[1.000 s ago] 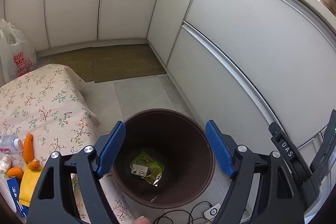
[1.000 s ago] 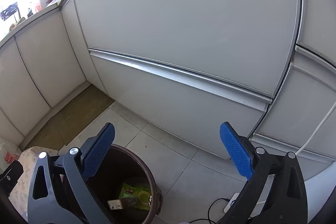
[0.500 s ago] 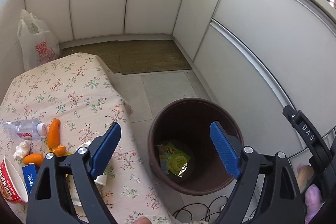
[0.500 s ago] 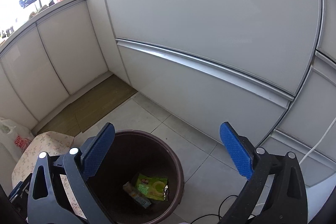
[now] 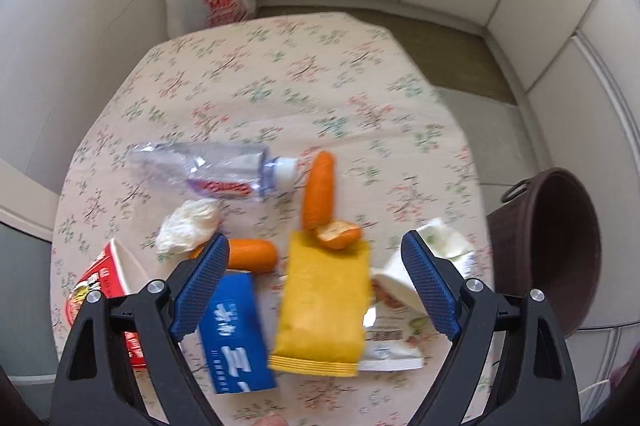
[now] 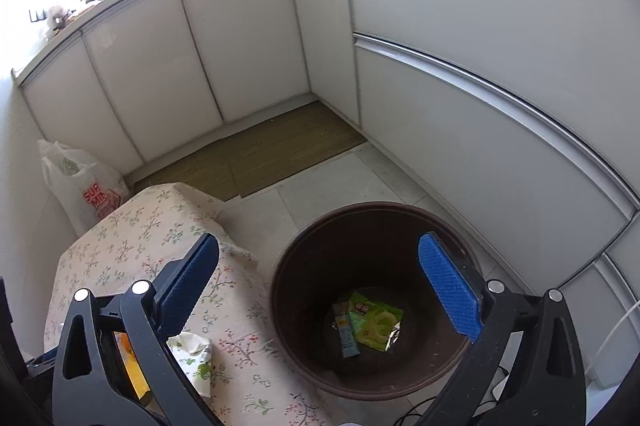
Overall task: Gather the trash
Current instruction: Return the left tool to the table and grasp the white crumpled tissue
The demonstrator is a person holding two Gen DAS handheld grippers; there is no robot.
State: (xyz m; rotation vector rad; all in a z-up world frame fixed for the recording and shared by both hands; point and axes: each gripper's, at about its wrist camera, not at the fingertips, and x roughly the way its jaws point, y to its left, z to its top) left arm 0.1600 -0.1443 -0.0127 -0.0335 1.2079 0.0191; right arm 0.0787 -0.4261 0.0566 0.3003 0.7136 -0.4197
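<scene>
Trash on counter (image 5: 280, 74), left claw (image 5: 316, 282) spread empty over yellow packet (image 5: 324, 306) for likely next pick; right claw (image 6: 320, 290) spread empty above bin (image 6: 304, 370) holding two wrappers.

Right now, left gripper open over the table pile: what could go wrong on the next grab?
1. The yellow packet lies over the white wrapper and beside the blue box; the open left gripper could pinch two items or drag one along.
2. The brown bin stands right of the table, below its edge; a loose hold may drop trash onto the floor.
3. The left view is motion-blurred, so aim may be off.
</scene>
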